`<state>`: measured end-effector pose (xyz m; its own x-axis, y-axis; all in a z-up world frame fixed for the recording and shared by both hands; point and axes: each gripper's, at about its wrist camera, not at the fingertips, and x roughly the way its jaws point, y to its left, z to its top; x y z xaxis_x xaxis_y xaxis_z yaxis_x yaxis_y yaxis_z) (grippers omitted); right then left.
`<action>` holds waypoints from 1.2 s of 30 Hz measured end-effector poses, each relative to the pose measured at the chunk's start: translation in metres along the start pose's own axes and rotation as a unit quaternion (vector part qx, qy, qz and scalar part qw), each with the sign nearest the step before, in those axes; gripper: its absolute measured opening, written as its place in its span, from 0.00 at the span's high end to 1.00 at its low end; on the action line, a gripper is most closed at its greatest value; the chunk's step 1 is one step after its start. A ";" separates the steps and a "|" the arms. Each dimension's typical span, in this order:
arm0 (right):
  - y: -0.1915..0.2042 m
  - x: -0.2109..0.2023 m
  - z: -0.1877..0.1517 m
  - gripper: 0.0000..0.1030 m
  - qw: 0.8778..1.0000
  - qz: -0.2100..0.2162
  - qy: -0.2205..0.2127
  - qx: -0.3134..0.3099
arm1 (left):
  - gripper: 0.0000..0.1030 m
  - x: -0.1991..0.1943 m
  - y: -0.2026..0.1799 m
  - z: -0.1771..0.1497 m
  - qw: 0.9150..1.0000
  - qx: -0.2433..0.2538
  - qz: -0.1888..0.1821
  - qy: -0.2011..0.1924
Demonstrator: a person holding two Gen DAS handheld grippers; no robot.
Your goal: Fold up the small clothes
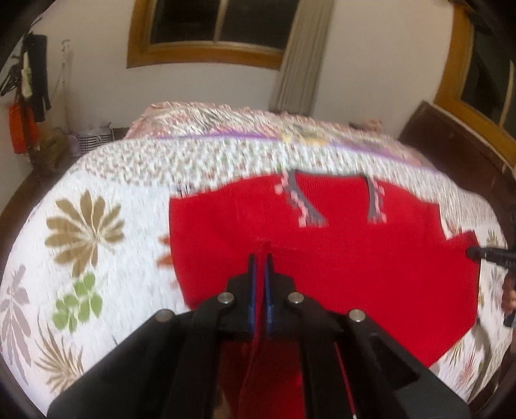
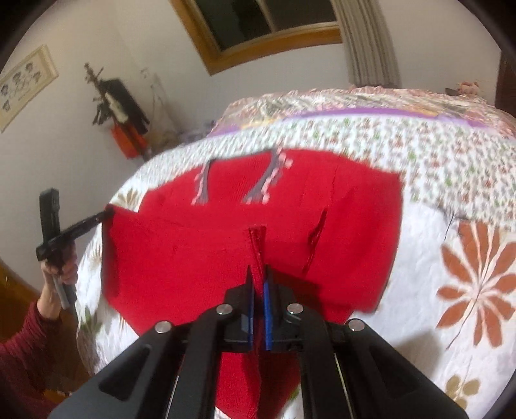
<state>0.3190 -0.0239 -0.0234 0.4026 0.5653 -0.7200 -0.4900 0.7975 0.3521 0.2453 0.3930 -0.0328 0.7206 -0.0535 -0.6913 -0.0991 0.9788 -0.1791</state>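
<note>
A small red knit garment [image 1: 354, 258] with two grey-and-pink patterned ties [image 1: 303, 206] lies spread on the floral bedspread [image 1: 84, 225]. My left gripper [image 1: 260, 258] is shut on a fold of its near edge, and red cloth hangs down between the fingers. In the right wrist view my right gripper [image 2: 258, 272] is likewise shut on a raised pinch of the red garment [image 2: 193, 258]. Each view shows the other gripper at a side corner of the garment: the right gripper [image 1: 474, 252] and the left gripper [image 2: 108, 214], held by a hand [image 2: 61, 270]. Both views are motion-blurred.
A folded flowered quilt [image 1: 225, 119] lies across the far end of the bed. A dark wooden bed frame [image 1: 451, 138] runs along the right side. Behind stand a white wall, a wood-framed window [image 1: 209, 29] and a curtain [image 1: 303, 64]. Clothes hang at far left [image 1: 29, 96].
</note>
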 end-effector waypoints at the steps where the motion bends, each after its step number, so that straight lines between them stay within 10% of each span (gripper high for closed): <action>1: -0.002 0.001 0.008 0.96 1.000 -0.006 -0.003 0.002 | 0.97 0.003 0.000 0.009 1.000 -0.002 0.003 -0.004; 13: -0.064 0.076 0.122 0.96 0.994 -0.071 0.005 0.083 | 0.97 0.103 0.000 0.100 0.998 -0.008 0.064 0.000; 23: -0.103 0.135 0.109 0.96 0.987 -0.089 0.048 0.126 | 0.96 0.195 0.017 0.081 0.991 -0.005 0.095 0.095; 27: -0.103 0.132 0.107 0.91 0.987 -0.088 0.054 0.122 | 0.92 0.197 0.016 0.078 0.990 -0.010 0.100 0.099; 30: -0.099 0.115 0.105 0.83 0.988 -0.096 0.050 0.115 | 0.69 0.185 0.021 0.082 0.990 -0.028 0.089 0.107; 36: -0.085 0.072 0.077 0.75 0.991 -0.089 0.043 0.088 | 0.66 0.136 0.027 0.065 0.991 -0.023 0.090 0.095</action>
<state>0.4493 -0.0344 -0.0585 0.3993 0.3975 -0.8262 -0.2713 0.9120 0.3077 0.3850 0.4248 -0.0861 0.5462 0.0808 -0.8338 -0.2483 0.9662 -0.0690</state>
